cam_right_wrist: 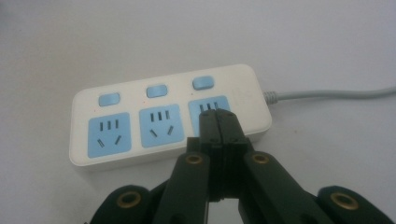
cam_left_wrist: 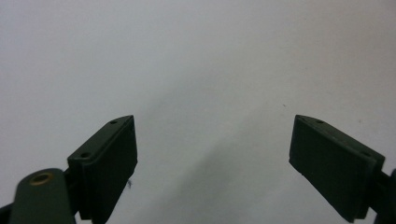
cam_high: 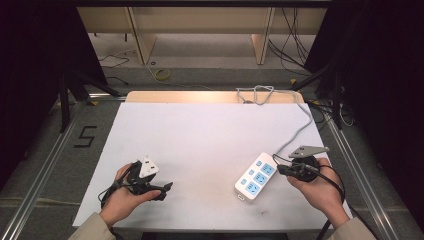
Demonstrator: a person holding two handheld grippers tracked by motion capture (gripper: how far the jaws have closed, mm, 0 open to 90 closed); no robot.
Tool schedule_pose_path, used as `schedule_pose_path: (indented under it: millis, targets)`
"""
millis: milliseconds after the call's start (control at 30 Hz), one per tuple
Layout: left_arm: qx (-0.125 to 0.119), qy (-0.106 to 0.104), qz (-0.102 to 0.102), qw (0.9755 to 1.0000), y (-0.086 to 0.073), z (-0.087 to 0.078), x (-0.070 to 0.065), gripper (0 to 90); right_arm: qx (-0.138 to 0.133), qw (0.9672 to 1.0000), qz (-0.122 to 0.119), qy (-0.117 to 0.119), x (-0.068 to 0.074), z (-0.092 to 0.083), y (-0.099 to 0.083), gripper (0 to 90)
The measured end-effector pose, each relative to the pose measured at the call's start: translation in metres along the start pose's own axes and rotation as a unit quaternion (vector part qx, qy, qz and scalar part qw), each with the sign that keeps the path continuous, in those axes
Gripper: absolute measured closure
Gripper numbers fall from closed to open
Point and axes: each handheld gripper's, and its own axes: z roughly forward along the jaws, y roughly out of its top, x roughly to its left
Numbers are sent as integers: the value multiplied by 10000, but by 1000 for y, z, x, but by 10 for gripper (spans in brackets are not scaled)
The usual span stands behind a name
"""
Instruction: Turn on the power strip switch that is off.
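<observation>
The right claw (cam_right_wrist: 218,116), pressed together and empty, hovers at the white three-outlet power strip's (cam_right_wrist: 163,119) three-o'clock socket, nothing apparently switched yet, while the left claw (cam_left_wrist: 212,154) gapes wide.

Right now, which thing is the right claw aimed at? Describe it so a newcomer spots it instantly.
Start at the white table and go to its near right corner, just left of the right claw, which is shut. There lies the white power strip, lying at a slant. It alone has three blue sockets, three blue switches and a grey cord running to the far edge.
</observation>
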Motion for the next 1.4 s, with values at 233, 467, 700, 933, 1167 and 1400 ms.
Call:
schedule_pose_path:
  millis: [233, 467, 700, 933, 1167, 1400]
  targets:
    - [-5, 2, 1, 10000, 0, 0, 0, 148, 33, 10000, -10, 19, 1, 3, 4, 900]
    - [-10, -4, 13, 10000, 0, 0, 0, 148, 87, 9999, -52, 68, 2, 6, 9, 900]
    - [-9, -13, 8, 10000, 0, 0, 0, 149, 121, 9998, -103, 86, 3, 10, 15, 900]
    - [-16, -8, 11, 10000, 0, 0, -1, 149, 150, 9998, -110, 113, 3, 14, 20, 900]
    - [-31, -6, 14, 10000, 0, 0, 0, 149, 204, 9996, -138, 142, 4, 19, 26, 900]
    - [-17, -14, 23, 10000, 0, 0, -1, 149, 250, 9994, -153, 165, 5, 24, 31, 900]
